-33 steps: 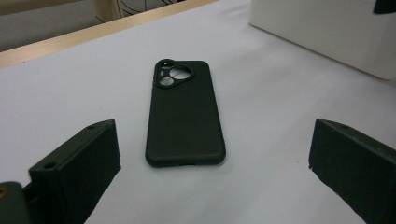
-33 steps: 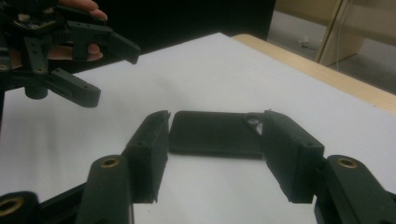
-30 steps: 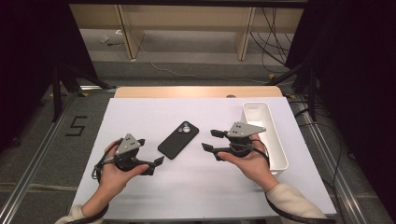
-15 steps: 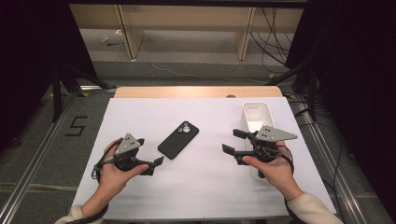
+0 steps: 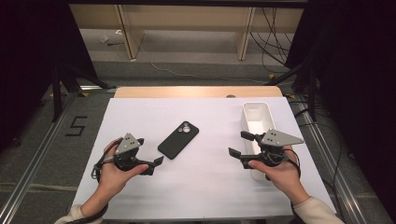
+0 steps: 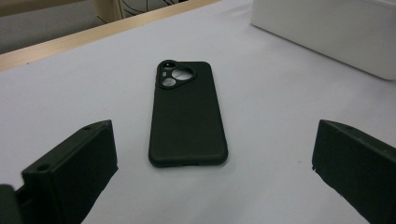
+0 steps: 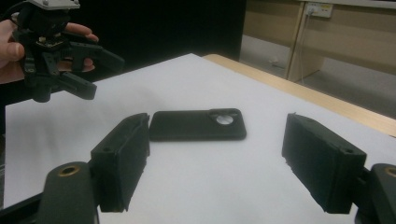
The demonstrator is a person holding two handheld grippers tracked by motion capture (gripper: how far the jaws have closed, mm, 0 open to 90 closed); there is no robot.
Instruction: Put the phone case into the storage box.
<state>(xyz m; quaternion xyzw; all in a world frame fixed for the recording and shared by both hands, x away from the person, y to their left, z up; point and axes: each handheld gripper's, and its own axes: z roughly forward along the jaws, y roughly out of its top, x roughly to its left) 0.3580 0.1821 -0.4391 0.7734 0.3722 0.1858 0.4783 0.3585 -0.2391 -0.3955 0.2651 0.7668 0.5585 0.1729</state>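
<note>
A black phone case [image 5: 178, 139] lies back up on the white table sheet, its camera cutout at the far end. My left gripper [image 5: 149, 151] is just to its left, low over the sheet, open and empty. In the left gripper view the case [image 6: 187, 116] lies ahead between the spread jaws of that gripper [image 6: 212, 140]. My right gripper [image 5: 240, 144] is to the right of the case, over the near end of the white bin [image 5: 258, 116]. Its jaws have just been opening and hold nothing. In the right gripper view the case [image 7: 196, 125] lies beyond the open gripper [image 7: 217, 140].
The long white bin [image 6: 327, 28] stands along the right side of the sheet. A wooden strip [image 5: 196, 91] borders the table's far edge. The left hand and its gripper [image 7: 100, 74] show at the upper left of the right gripper view.
The right hand has moved to the right, away from the case and over the bin's near end, and its jaws have spread wider. The left hand and the case have stayed put.
</note>
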